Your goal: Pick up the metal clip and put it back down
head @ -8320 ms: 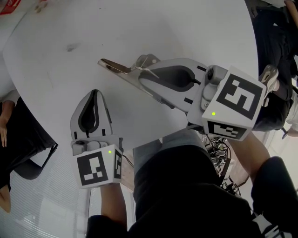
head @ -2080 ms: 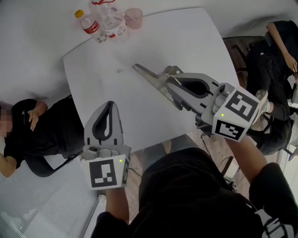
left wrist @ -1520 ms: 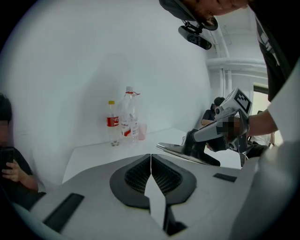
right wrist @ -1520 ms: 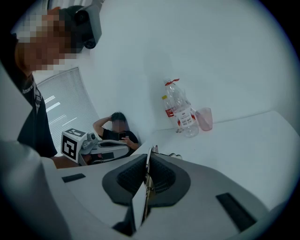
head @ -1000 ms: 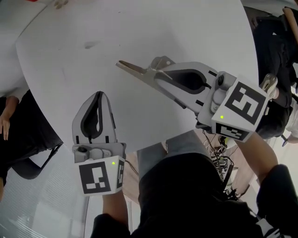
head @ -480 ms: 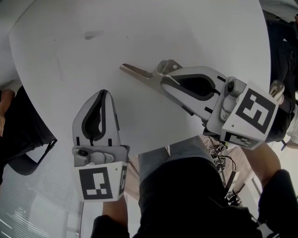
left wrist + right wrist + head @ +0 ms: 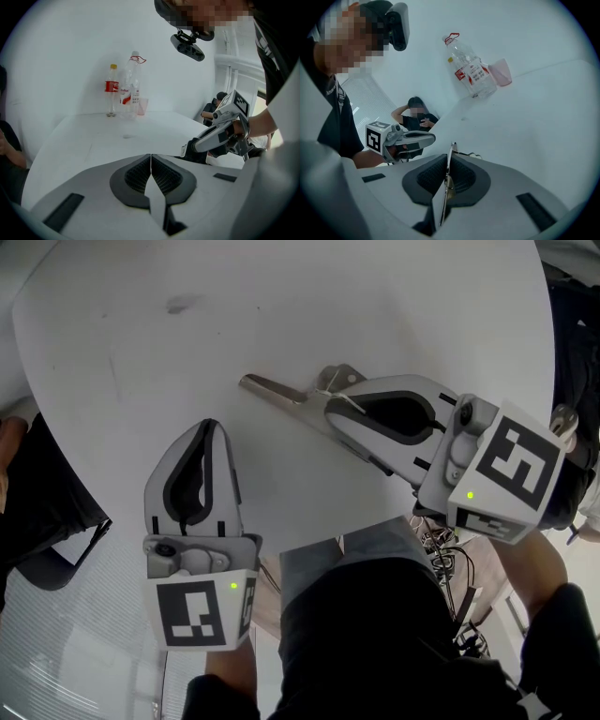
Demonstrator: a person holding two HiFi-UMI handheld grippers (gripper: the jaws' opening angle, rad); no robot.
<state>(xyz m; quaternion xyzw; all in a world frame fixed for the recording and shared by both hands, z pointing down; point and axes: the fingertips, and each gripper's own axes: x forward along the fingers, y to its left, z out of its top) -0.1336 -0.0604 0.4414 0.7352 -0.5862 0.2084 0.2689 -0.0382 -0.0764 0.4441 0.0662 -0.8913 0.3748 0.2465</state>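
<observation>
- The right gripper point(image 7: 330, 401) pinches the metal clip point(image 7: 272, 389) over the white table point(image 7: 375, 296).
- The left gripper point(image 7: 208, 430), fingers pressed together and empty, is over the table's near edge.

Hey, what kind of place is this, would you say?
Probably an office or lab meeting room: a large white table, plastic bottles and a pink cup at its far edge, and a person seated beside it.

White table point(image 7: 309, 306); at far edge, red-label bottle point(image 7: 111, 91), clear bottle point(image 7: 133, 86), pink cup point(image 7: 142, 106) standing together.
</observation>
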